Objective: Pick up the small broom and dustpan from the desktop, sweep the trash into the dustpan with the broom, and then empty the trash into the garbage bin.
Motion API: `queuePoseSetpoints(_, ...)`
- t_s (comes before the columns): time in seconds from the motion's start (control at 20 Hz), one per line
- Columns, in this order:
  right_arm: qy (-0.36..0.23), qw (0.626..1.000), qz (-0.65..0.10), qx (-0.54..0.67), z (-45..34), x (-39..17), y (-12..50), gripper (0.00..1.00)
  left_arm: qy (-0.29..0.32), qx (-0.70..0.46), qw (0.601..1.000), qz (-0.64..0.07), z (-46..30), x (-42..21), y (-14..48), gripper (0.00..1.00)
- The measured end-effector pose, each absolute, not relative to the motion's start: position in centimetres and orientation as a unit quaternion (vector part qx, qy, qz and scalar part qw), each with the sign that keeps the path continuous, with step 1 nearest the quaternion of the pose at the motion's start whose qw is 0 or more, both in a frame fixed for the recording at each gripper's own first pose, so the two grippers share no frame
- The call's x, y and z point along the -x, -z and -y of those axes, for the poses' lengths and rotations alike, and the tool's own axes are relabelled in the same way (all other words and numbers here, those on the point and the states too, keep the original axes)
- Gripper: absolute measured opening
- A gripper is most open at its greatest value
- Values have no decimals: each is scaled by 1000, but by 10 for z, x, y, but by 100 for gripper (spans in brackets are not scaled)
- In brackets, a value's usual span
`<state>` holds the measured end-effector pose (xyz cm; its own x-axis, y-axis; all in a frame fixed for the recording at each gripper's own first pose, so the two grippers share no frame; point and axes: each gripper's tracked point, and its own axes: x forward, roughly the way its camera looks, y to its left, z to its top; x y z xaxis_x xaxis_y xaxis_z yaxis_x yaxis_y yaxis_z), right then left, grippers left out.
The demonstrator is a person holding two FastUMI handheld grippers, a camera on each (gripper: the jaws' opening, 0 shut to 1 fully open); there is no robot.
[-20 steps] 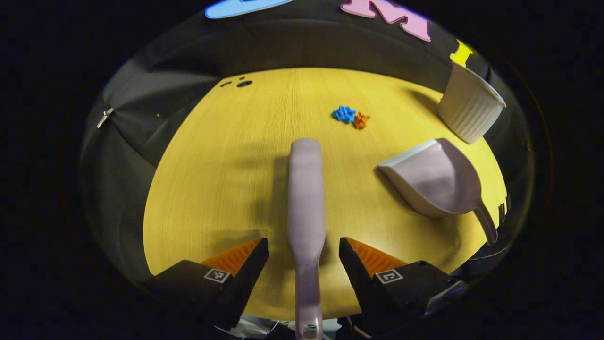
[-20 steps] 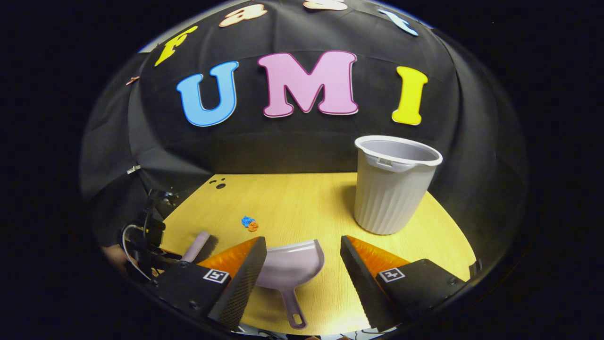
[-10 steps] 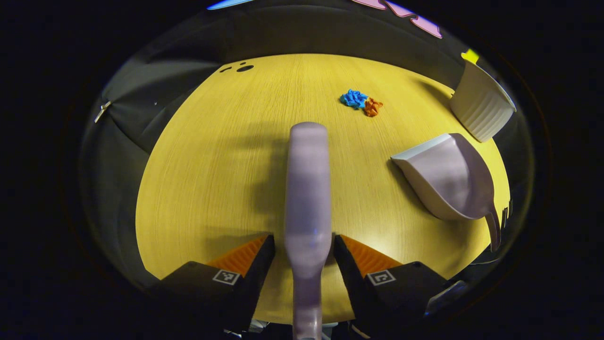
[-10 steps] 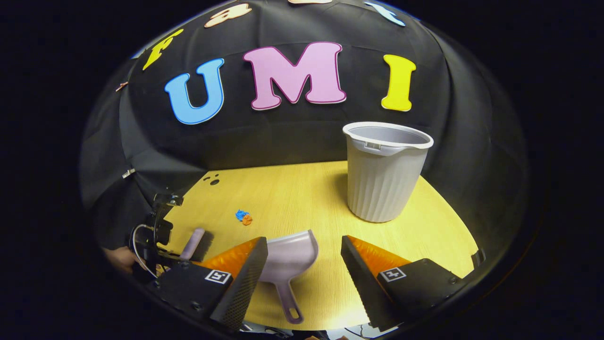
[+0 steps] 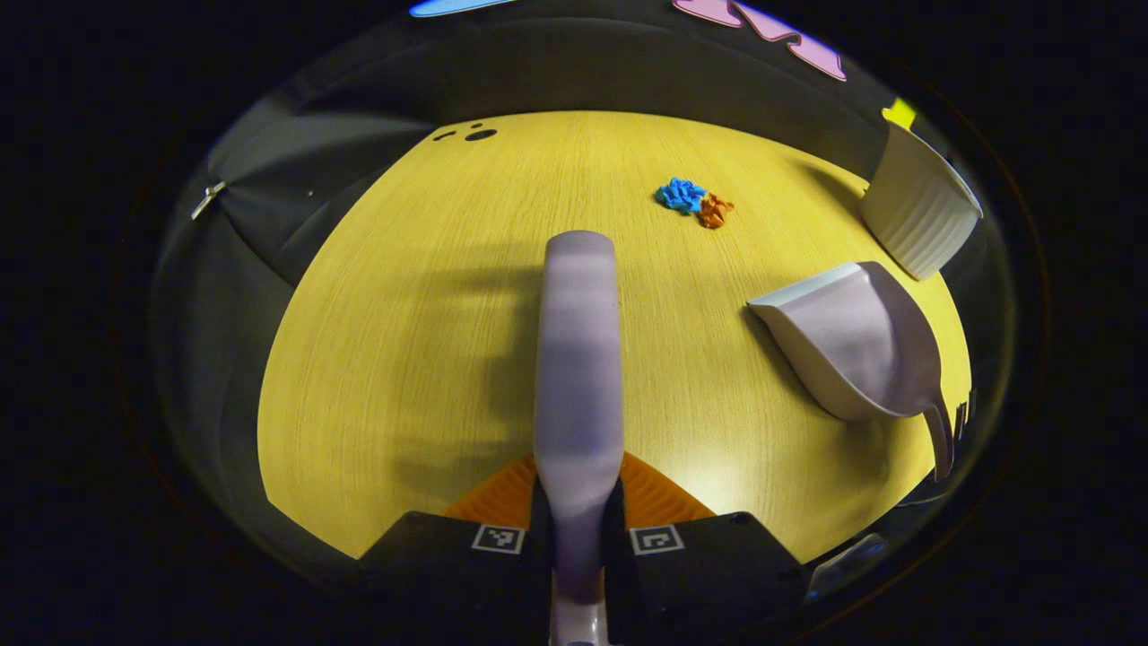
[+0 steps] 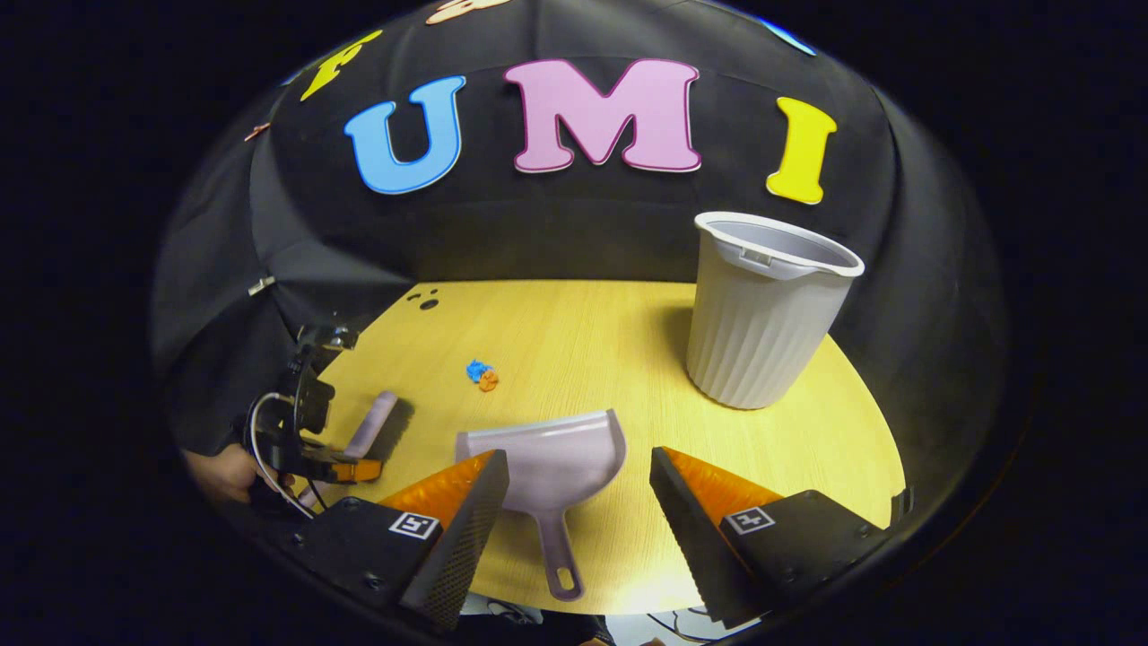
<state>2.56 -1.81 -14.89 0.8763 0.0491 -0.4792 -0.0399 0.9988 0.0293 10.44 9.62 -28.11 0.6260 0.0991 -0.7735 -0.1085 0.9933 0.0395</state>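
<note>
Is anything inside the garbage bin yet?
The garbage bin stands upright; the visible upper inside wall looks bare, but its bottom is hidden. The blue and orange trash lies on the desktop.

My left tongs (image 5: 578, 529) are clamped on the neck of the small broom (image 5: 578, 359), whose pale body runs straight ahead of me over the yellow table (image 5: 404, 296). Ahead and slightly right lie blue and orange trash scraps (image 5: 695, 202), touching each other. The dustpan (image 5: 856, 345) sits off to my right, handle toward me, and the ribbed garbage bin (image 5: 919, 206) stands beyond it.
</note>
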Motion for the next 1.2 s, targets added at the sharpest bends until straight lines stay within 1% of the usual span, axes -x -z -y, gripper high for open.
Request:
queuePoseSetpoints(0.1,-32,963,-269,-2,12,-22,159,99,-43,17,905,-423,-93,-101,279,26)
queuePoseSetpoints(0.2,-44,956,-291,1,5,-17,170,99,-51,27,911,-408,-98,-95,274,26)
queuePoseSetpoints(0.3,-57,948,-313,0,-1,-12,181,99,-50,35,921,-384,-99,-87,262,25)
queuePoseSetpoints(0.45,-61,938,-340,-18,-4,-10,193,99,-53,33,934,-353,-101,-72,241,25)
queuePoseSetpoints(0.55,-62,933,-353,-23,-4,-12,199,99,-50,44,946,-318,-99,-66,222,24)
queuePoseSetpoints(0.65,-63,929,-365,-12,-1,-16,206,99,-48,56,954,-291,-95,-57,208,25)
queuePoseSetpoints(0.7,-65,925,-373,-4,0,-18,212,99,-48,59,955,-285,-95,-51,204,27)
queuePoseSetpoints(0.75,-67,921,-384,3,1,-18,218,99,-47,63,957,-281,-95,-45,200,24)
queuePoseSetpoints(0.8,-69,916,-395,9,0,-18,226,99,-47,68,957,-279,-93,-38,198,25)
queuePoseSetpoints(0.95,-75,901,-426,25,-3,-16,249,99,-73,71,959,-264,-101,-23,196,25)
queuePoseSetpoints(1.0,-77,897,-435,29,-6,-18,263,99,-80,71,957,-268,-104,-14,200,24)
queuePoseSetpoints(1.05,-78,892,-444,36,-7,-18,274,99,-87,73,955,-274,-108,-7,204,25)
queuePoseSetpoints(1.2,-77,875,-474,64,-6,-15,306,99,-105,90,946,-293,-117,11,213,25)
